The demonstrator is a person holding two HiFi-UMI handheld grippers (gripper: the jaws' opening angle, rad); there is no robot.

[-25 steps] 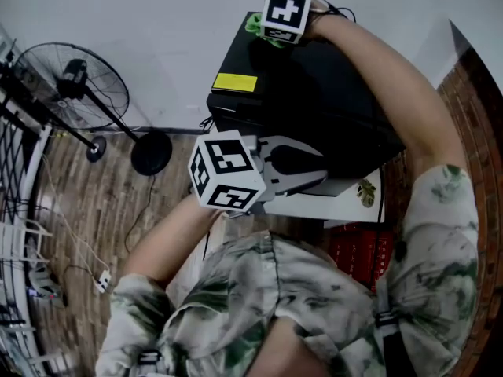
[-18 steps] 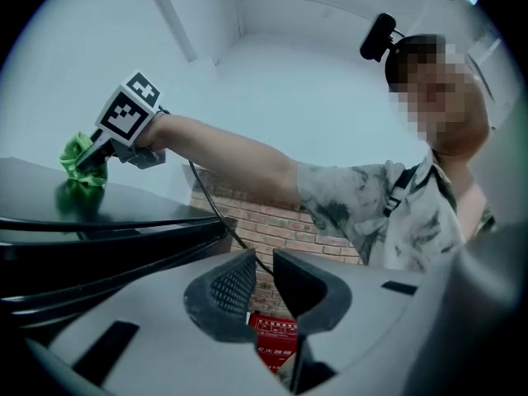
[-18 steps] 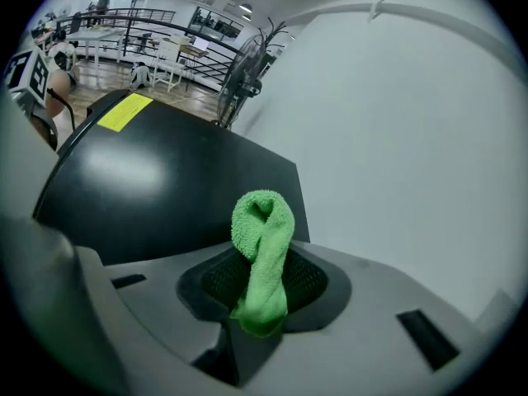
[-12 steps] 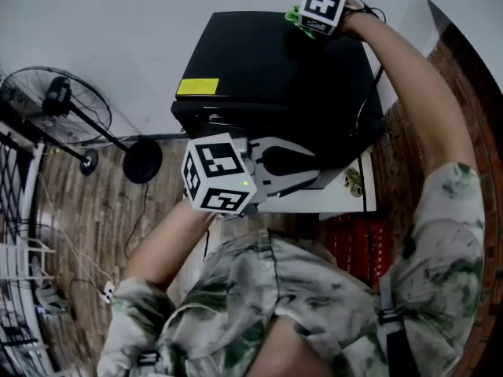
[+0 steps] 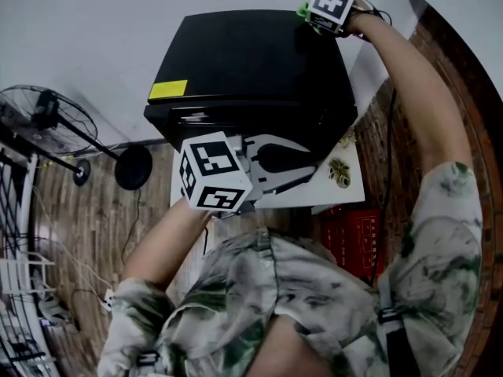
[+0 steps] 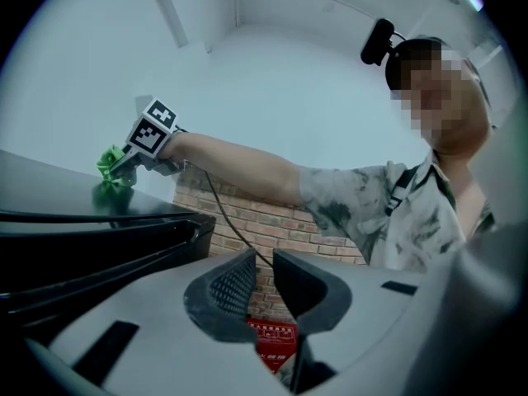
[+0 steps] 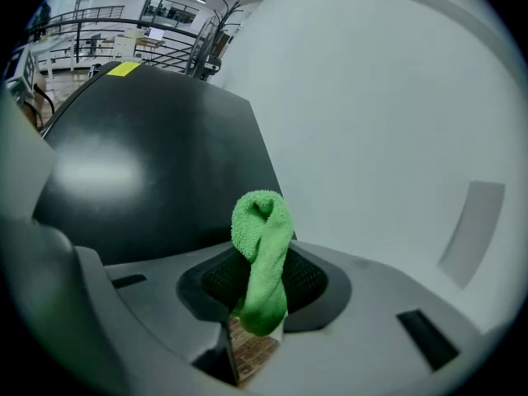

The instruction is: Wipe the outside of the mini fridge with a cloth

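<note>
The right claw [image 7: 264,283] is clamped on a green terry cloth [image 7: 261,229], which touches the far right corner on top of the glossy black box-shaped mini fridge [image 5: 244,69]. The left claw [image 6: 262,280], its jaws slightly apart with nothing between them, hovers by the fridge's near side.

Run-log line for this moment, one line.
right gripper: shut on green cloth | cloth at mini fridge top, far corner | left gripper: jaws slightly apart, empty
</note>
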